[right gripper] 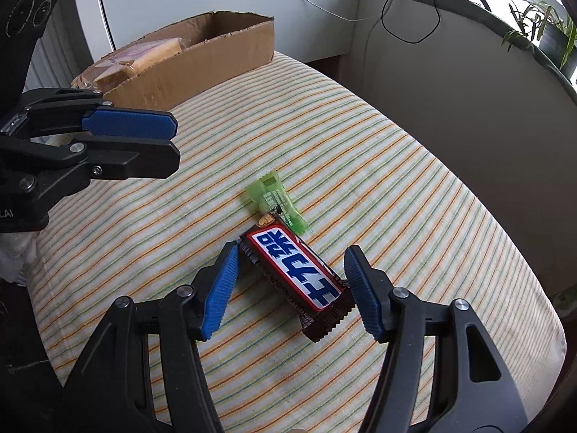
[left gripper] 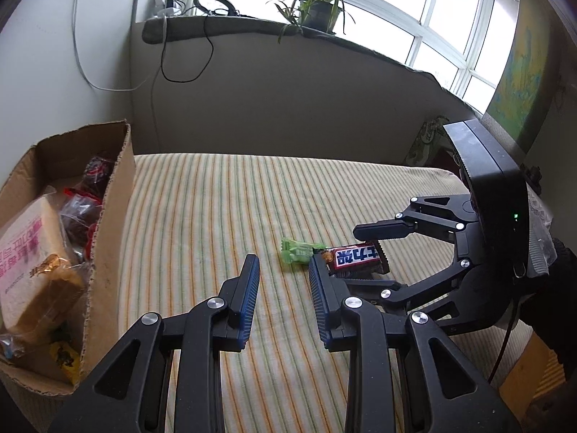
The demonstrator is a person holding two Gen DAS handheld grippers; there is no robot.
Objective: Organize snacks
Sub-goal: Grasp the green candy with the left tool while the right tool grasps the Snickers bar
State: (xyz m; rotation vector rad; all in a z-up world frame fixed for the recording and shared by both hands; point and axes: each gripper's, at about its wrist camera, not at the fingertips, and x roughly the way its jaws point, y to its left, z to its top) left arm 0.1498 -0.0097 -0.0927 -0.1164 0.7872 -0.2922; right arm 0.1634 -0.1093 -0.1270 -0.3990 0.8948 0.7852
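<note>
My right gripper (right gripper: 292,288) straddles the brown chocolate bar with white-and-blue label (right gripper: 297,276), jaws spread, pads not pressing it. The bar lies mid-surface on the striped cloth-covered table (right gripper: 396,180), touching a green sweet wrapper (right gripper: 276,200). My left gripper (left gripper: 283,299) hovers empty, jaws narrowly apart. The open cardboard box (left gripper: 111,238) of snacks occupies the table's far corner.

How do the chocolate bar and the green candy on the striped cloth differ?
The chocolate bar is a long dark brown packet with a red-edged white-and-blue label; the green candy is a translucent light green wrapper, plainly smaller. The bar lies between the open fingers of the right gripper; the candy lies beyond them, at the bar's far end. Both rest flat on the striped cloth, outside the cardboard box.
</note>
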